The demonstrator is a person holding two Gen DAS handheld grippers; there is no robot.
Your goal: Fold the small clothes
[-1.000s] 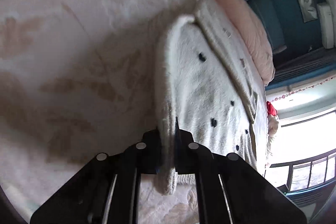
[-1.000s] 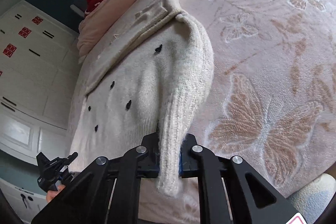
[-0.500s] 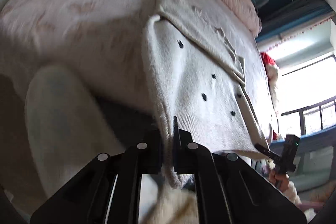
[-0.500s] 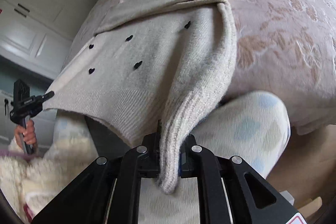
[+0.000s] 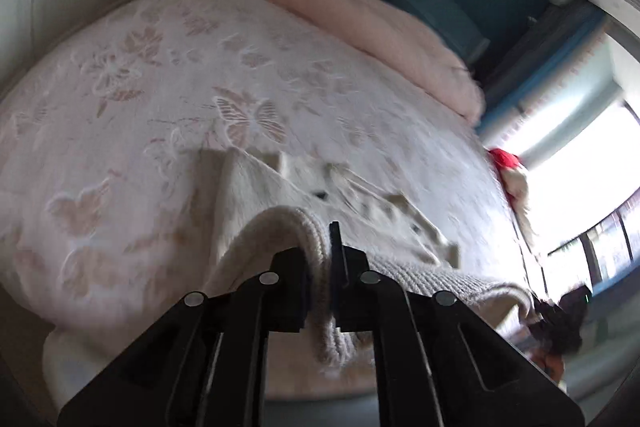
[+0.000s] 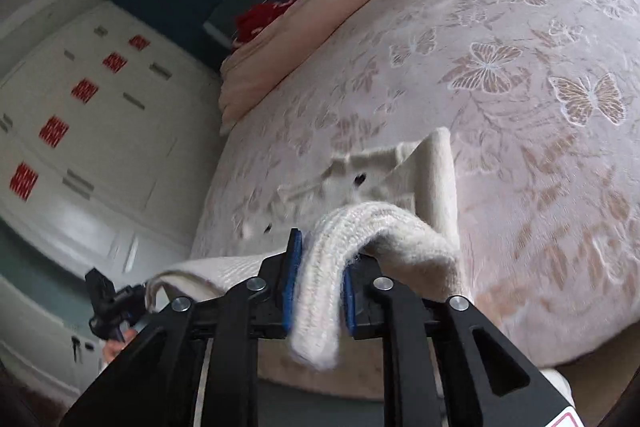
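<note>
Hem of the cardigan [image 5: 276, 195] now rides high above the bed [image 5: 132, 99], where a second ago it lay low by the near edge. Both tongs have lifted it and are carrying it toward the collar end, so the knit arches up from the bed and the far part with its dark buttons [image 6: 360, 179] lies flat on the butterfly cover. In the earlier views the body of the garment spread wide ahead of each camera; now only a short stretch shows beyond the raised fold, which I read as the bottom half being brought over the top half.

Left tongs [image 5: 320, 279] are nearly shut, pinching one corner of the ribbed hem, whose tail hangs below the jaws. Right tongs [image 6: 316, 287] hold the other corner, a thick roll of knit between the blue pads [image 6: 289, 279]; their jaws have just been opening somewhat, yet the wool fills the gap and touches both pads, so the grip looks kept, if looser. That slackening matters: if the right corner slips while the left holds, the fold lands crooked.

Hem stretches between the two tongs as a sagging band, seen running to the far tongs in each view. For the task, the fold is midway: lifted and travelling, not yet laid down. A pink quilt [image 5: 360, 15] lies well beyond the garment.
</note>
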